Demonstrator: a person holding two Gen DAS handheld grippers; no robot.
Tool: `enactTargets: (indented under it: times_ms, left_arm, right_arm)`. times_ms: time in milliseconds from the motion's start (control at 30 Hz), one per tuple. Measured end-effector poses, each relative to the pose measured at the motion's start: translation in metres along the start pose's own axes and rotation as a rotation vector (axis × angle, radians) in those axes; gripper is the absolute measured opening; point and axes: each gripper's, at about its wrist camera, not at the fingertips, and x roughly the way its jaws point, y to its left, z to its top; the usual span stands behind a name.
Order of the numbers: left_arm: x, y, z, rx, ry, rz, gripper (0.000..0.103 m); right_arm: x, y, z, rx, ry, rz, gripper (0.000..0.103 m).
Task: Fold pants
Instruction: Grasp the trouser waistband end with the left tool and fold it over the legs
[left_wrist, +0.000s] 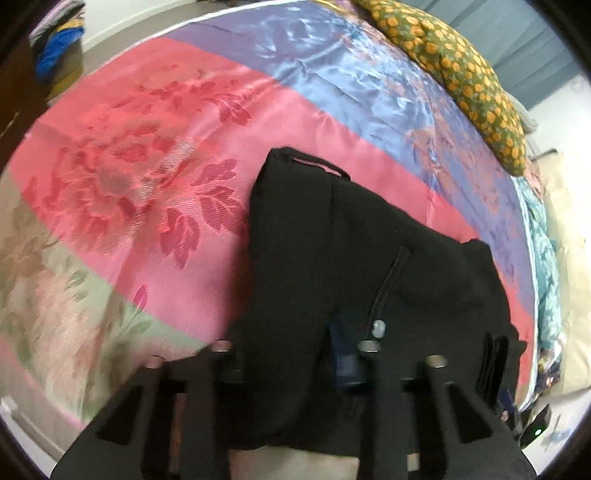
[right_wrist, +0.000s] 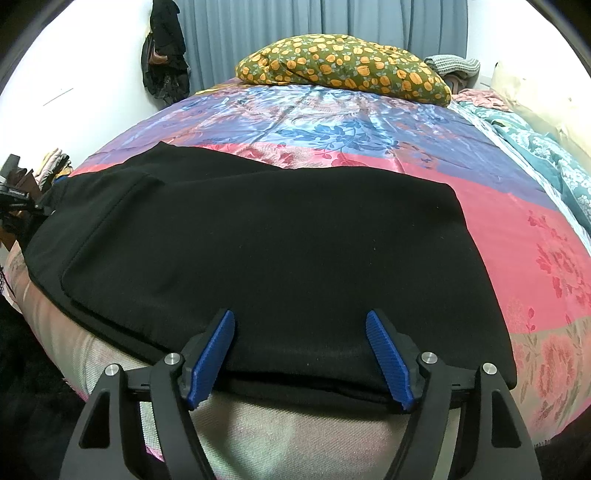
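The black pants (right_wrist: 258, 240) lie folded across the near part of the bed, a pocket seam showing on their left side. My right gripper (right_wrist: 300, 315) hovers over their near folded edge, open, its blue pads (right_wrist: 214, 350) wide apart and holding nothing. In the left wrist view, one end of the black pants (left_wrist: 303, 240) is bunched up and drapes over my left gripper (left_wrist: 295, 354). Cloth fills the narrow gap and hides most of the fingers. Only a strip of blue pad (left_wrist: 347, 358) shows, pressed against the fabric.
The bed carries a satin bedspread (right_wrist: 517, 229) in pink, blue and pale green bands. An olive pillow with orange flowers (right_wrist: 343, 70) lies at the head, a teal blanket (right_wrist: 546, 155) along the right side. Dark clothes (right_wrist: 164, 51) hang on the far left wall.
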Motion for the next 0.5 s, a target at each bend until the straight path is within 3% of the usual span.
enactTargets:
  times_ms: [133,300,400,500]
  left_arm:
    - [-0.047,-0.033,-0.006,-0.017,-0.044,-0.025,0.018]
    - [-0.096,-0.111,-0.022,0.033,-0.068,-0.163,0.017]
    - [-0.103,-0.185,-0.045,0.122,-0.071,-0.200,0.017]
    - [-0.082,-0.249,-0.073,0.198,-0.060,-0.202,0.017]
  right_arm:
    - [0.002,0.002,0.002,0.000,0.004,-0.002,0.077]
    - [0.004,0.002,0.006,0.001,0.021,-0.002,0.077]
    - [0.005,0.001,0.007,0.002,0.027,-0.003,0.077]
    - [0.005,0.001,0.008,0.002,0.028,-0.002,0.077]
